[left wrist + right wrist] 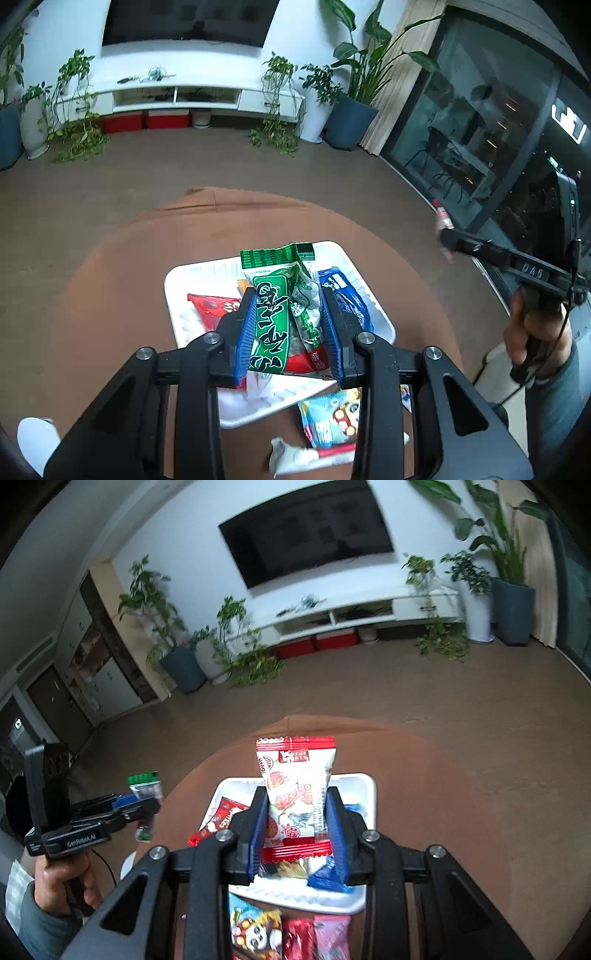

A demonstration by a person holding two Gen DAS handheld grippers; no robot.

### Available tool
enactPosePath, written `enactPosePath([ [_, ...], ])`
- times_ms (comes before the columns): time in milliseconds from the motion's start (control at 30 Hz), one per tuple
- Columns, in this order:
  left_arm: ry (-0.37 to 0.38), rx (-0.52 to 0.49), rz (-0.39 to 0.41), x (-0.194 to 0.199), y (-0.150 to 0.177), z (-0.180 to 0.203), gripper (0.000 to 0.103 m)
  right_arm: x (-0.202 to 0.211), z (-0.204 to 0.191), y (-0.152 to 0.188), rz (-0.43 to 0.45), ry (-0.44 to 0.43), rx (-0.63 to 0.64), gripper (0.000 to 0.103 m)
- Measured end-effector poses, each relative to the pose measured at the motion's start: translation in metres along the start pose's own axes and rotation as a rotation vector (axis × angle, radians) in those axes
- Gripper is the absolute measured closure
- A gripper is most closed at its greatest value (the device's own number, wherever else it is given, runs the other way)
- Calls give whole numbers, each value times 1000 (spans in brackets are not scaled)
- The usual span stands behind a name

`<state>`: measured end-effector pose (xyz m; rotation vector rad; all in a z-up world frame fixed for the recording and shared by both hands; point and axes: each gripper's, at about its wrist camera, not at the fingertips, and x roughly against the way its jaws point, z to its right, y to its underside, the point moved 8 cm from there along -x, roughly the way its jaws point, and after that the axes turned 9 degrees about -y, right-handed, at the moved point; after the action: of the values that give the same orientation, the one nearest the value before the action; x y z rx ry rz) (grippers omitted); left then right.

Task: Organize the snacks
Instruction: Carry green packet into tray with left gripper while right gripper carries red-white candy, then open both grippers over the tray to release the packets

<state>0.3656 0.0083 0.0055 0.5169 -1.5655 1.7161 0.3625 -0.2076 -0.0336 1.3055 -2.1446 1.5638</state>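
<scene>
My left gripper [288, 295] is shut on a green and white snack packet [280, 295], held above a white tray [177, 280] on a round brown table. In the tray lie a red packet [210, 306] and a blue packet [343, 291]. My right gripper [295, 797] is shut on a red and white snack packet [295, 775], also held over the white tray [354, 781]. The right wrist view shows the left gripper [142, 805] at the left with its green packet [146, 786]. The right gripper [448, 240] appears at the right of the left wrist view.
Loose packets lie on the table in front of the tray: a light blue cartoon one [328, 421], a white one [295, 456], and a panda packet [255, 934] beside red [299, 938] and pink [332, 934] ones. A person's hand [535, 328] grips the right tool. Brown floor surrounds the table.
</scene>
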Motion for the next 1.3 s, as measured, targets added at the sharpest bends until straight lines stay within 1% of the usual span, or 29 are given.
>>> enactPosePath([
  [167,-27,13,-56,-50,9,-1,72,-61,10,10,-98,37,-6,70],
  [333,-43,4,-89,-86,19,3,72,-95,21,25,-158,70,-6,70],
  [433,-40,-13,-100,-103,24,11,72,-111,25,34,-193,90,7,70],
  [533,-53,-42,-121,-121,31,16,72,-122,30,38,-218,108,14,70],
  [767,-81,-62,-151,-155,47,24,72,-143,36,48,-257,152,36,70],
  [833,-85,-64,-153,-163,48,26,70,-147,40,50,-265,155,30,70],
  [1100,-86,-75,-150,-188,52,34,69,-153,39,54,-281,159,47,67],
  [1167,-88,-75,-147,-184,55,32,66,-154,39,55,-284,160,47,67],
  [1300,-99,-71,-139,-180,54,27,56,-152,40,57,-282,162,43,66],
])
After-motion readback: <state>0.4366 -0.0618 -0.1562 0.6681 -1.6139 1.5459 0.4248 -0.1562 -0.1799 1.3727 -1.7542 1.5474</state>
